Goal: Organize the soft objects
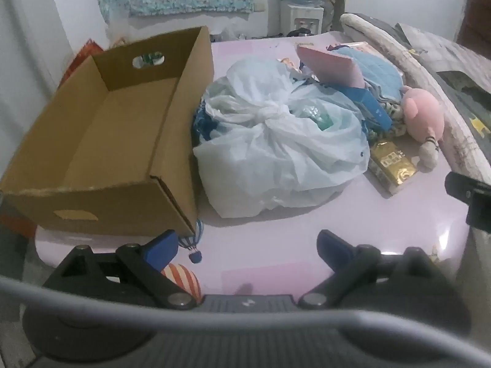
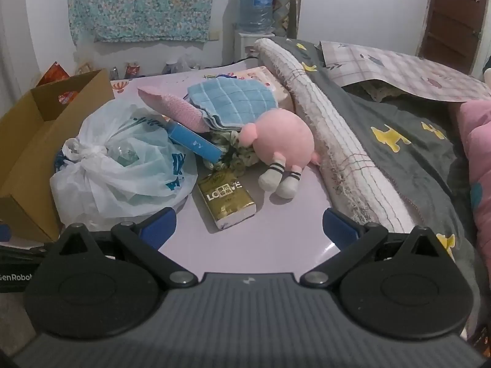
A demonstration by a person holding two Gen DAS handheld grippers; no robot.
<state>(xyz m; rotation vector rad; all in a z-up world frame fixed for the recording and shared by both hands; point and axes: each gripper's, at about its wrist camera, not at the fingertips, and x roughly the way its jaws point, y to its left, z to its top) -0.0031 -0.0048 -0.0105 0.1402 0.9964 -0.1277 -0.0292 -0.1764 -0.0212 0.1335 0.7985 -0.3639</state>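
1. Left gripper (image 1: pixel 247 243): blue-padded fingers (image 1: pixel 161 245) spread wide, nothing between them; they hang over the bare near edge of the pale pink table (image 1: pixel 276 230).
2. Right gripper (image 2: pixel 249 225): fingers (image 2: pixel 337 225) likewise spread wide and empty, above bare table surface.
3. Nearest to the right gripper: a gold tissue pack (image 2: pixel 226 201), lying flat just ahead of the fingers, tilted diagonally.
4. Just beyond the pack: a pink plush toy (image 2: pixel 277 142), lying on its side, striped-sock feet pointing toward the gripper. Its far side rests by a rolled cream blanket (image 2: pixel 325 135) running along the table's right edge.
5. Left of the tissue pack: a knotted white plastic bag (image 1: pixel 276 141), full, contents indistinct. It touches the right wall of the cardboard box.
6. Cardboard box (image 1: pixel 101 141): open top, nothing visible inside, oval hand holes in the near and far walls. Its near right corner sits just ahead of the left gripper's left finger.
7. Behind the bag, a heap: folded blue towel (image 2: pixel 233 98), a pink flat item (image 2: pixel 178 109) leaning on it, a blue carton (image 2: pixel 195 145) below, patterned fabric underneath.
8. Right of the blanket: dark grey bedding with yellow prints (image 2: pixel 392 141).
9. Background: floral cloth (image 2: pixel 141 3) on the wall, water dispenser bottle (image 2: pixel 256 6).
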